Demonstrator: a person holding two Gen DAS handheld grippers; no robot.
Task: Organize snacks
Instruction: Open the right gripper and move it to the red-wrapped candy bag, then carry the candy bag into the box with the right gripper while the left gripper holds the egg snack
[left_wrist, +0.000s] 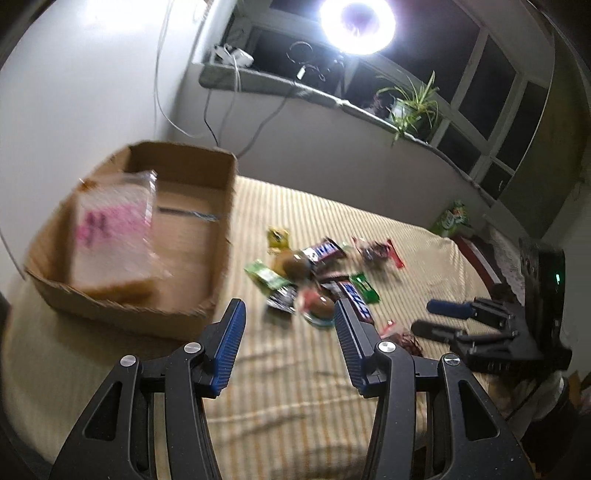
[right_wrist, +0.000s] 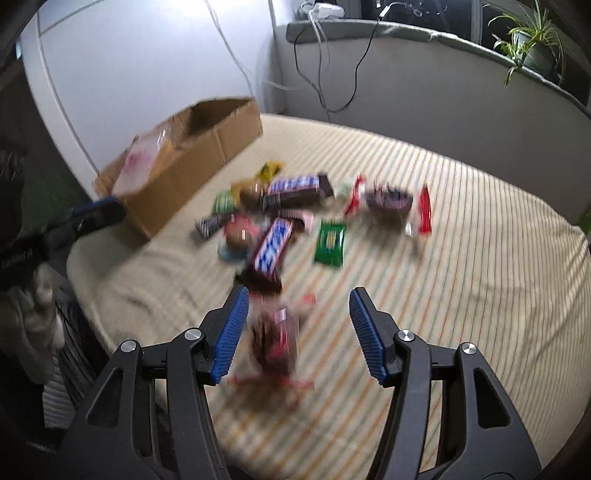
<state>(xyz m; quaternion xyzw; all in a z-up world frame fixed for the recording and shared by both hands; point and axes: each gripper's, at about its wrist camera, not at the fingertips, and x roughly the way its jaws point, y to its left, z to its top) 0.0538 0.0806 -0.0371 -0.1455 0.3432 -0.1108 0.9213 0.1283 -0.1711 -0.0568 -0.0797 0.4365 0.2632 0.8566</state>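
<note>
A pile of wrapped snacks (left_wrist: 317, 273) lies on the striped bed; it also shows in the right wrist view (right_wrist: 288, 218), with Snickers bars (right_wrist: 273, 247), a green packet (right_wrist: 330, 242) and red wrappers. An open cardboard box (left_wrist: 192, 184) stands at the left and holds a clear bag of bread (left_wrist: 110, 236). My left gripper (left_wrist: 288, 325) is open and empty, above the bed just before the pile. My right gripper (right_wrist: 299, 314) is open, its fingers on either side of a dark red-wrapped snack (right_wrist: 275, 339) lying on the bed. The right gripper also shows in the left wrist view (left_wrist: 436, 317).
The striped bedcover (right_wrist: 443, 258) stretches to the right. A wall and a window ledge (left_wrist: 332, 96) with cables, a bright lamp (left_wrist: 356, 22) and a potted plant (left_wrist: 413, 107) stand behind the bed. A green packet (left_wrist: 452, 218) lies by the far right edge.
</note>
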